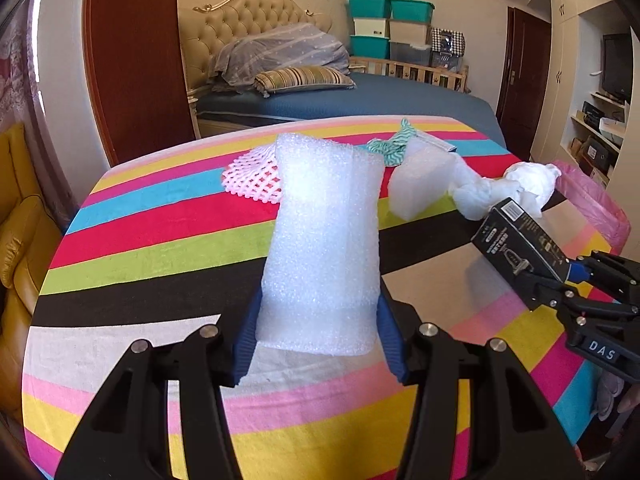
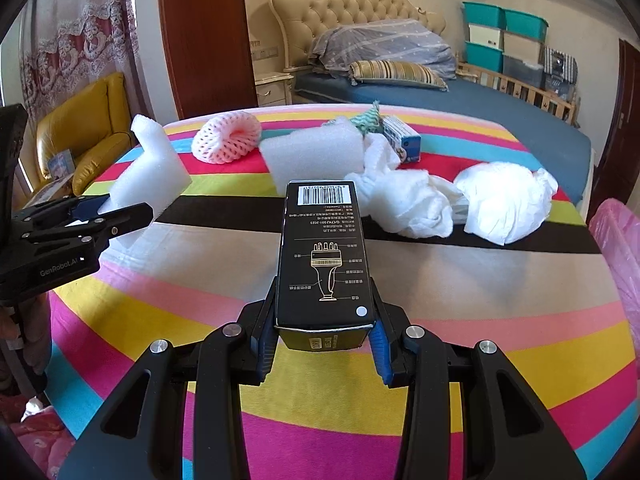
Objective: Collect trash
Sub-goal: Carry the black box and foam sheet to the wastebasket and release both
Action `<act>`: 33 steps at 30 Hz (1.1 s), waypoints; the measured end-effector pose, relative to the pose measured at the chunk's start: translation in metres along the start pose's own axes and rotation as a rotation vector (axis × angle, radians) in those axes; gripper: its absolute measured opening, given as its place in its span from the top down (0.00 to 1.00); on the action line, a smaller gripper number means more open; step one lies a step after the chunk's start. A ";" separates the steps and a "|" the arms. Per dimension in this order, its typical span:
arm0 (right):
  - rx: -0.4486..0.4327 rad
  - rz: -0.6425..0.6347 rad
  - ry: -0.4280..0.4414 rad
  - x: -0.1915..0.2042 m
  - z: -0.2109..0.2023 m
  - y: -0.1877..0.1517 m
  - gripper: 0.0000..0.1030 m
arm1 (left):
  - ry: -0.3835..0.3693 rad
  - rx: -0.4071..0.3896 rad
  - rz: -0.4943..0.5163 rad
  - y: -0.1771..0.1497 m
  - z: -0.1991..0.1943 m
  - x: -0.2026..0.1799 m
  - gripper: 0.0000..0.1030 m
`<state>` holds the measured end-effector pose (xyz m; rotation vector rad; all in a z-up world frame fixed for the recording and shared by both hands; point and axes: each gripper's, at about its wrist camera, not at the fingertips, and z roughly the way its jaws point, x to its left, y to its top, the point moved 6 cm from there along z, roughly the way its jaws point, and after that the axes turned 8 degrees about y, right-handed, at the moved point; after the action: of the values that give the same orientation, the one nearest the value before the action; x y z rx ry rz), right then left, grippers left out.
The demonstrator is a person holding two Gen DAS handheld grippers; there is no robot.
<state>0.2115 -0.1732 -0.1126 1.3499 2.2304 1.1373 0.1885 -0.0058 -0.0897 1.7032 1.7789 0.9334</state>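
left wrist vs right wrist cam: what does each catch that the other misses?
Left wrist only: a TV and shelves along the right wall.

Right wrist only: the barcode and diagram face of the black box, the blue-and-white carton, lace curtains.

Both: striped cloth, pink foam net, crumpled white tissues, foam block on the table, pink-lined bin, bed. Left gripper shut on the white foam piece; right gripper shut on the black box.
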 end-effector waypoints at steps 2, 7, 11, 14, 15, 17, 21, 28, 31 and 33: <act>-0.017 -0.014 -0.014 0.005 -0.005 0.002 0.63 | -0.011 -0.010 -0.006 0.000 -0.004 0.000 0.50; -0.053 -0.046 -0.027 0.015 -0.017 0.006 0.63 | -0.018 -0.032 -0.009 -0.005 -0.015 -0.004 0.50; -0.072 -0.053 -0.044 0.015 -0.024 0.007 0.63 | -0.029 -0.047 -0.003 -0.005 -0.020 -0.009 0.50; -0.093 -0.046 -0.047 0.014 -0.033 0.008 0.63 | -0.039 -0.068 0.003 -0.003 -0.027 -0.015 0.50; -0.099 -0.045 -0.048 0.013 -0.035 0.008 0.63 | -0.041 -0.075 0.006 -0.002 -0.029 -0.018 0.50; -0.120 -0.041 -0.053 0.012 -0.043 0.010 0.63 | -0.047 -0.091 0.012 0.000 -0.034 -0.023 0.50; -0.155 -0.035 -0.059 0.008 -0.058 0.012 0.63 | -0.051 -0.120 0.017 0.006 -0.042 -0.030 0.50; -0.204 -0.003 -0.071 -0.008 -0.079 0.012 0.63 | -0.072 -0.168 0.046 0.017 -0.052 -0.048 0.50; -0.222 0.007 -0.092 -0.016 -0.088 0.014 0.63 | -0.086 -0.188 0.072 0.023 -0.055 -0.061 0.50; -0.233 0.015 -0.108 -0.024 -0.094 0.014 0.63 | -0.094 -0.193 0.087 0.027 -0.055 -0.071 0.50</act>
<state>0.1764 -0.2348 -0.0449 1.3014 1.9478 1.2537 0.1706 -0.0835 -0.0417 1.6830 1.5128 1.0099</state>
